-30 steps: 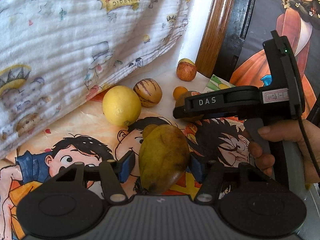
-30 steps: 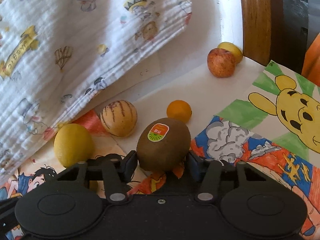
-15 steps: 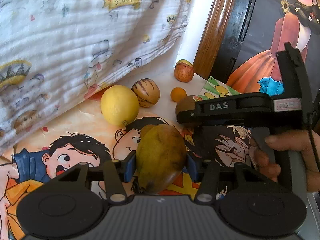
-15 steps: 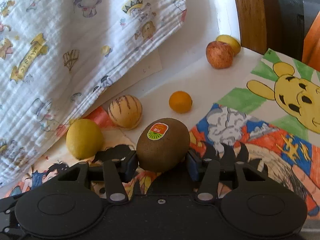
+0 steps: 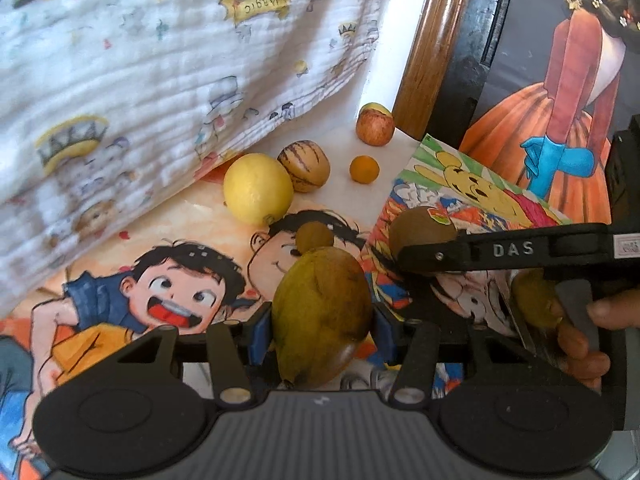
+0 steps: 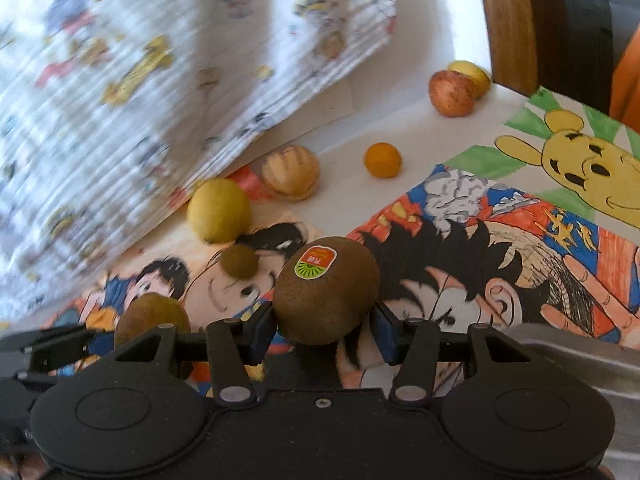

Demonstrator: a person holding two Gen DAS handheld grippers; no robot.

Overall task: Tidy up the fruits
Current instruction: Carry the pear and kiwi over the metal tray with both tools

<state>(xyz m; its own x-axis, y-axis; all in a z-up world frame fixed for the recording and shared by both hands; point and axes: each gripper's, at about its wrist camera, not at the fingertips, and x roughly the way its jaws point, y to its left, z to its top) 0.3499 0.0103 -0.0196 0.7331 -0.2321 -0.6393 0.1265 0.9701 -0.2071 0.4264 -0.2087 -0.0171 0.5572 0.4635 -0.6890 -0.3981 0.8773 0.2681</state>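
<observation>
Left gripper [image 5: 323, 326] clamped on mango [image 5: 322, 316], right gripper [image 6: 325, 330] clamped on kiwi [image 6: 326, 290], both above cartoon mat [image 6: 520, 280]. Lemon [image 5: 258, 189], striped melon [image 5: 305, 166], small orange [image 5: 364, 169], apple [image 5: 374, 129] beyond mango.

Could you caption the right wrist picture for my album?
Right tongs grip a stickered kiwi above cartoon drawings, other fruit scattered beyond.

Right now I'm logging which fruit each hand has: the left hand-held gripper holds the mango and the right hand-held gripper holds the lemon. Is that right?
Not quite. The left hand-held gripper does hold the mango, but the right hand-held gripper holds a brown kiwi with a sticker, as the right wrist view shows. The lemon lies free on the table by the draped cloth.
</observation>
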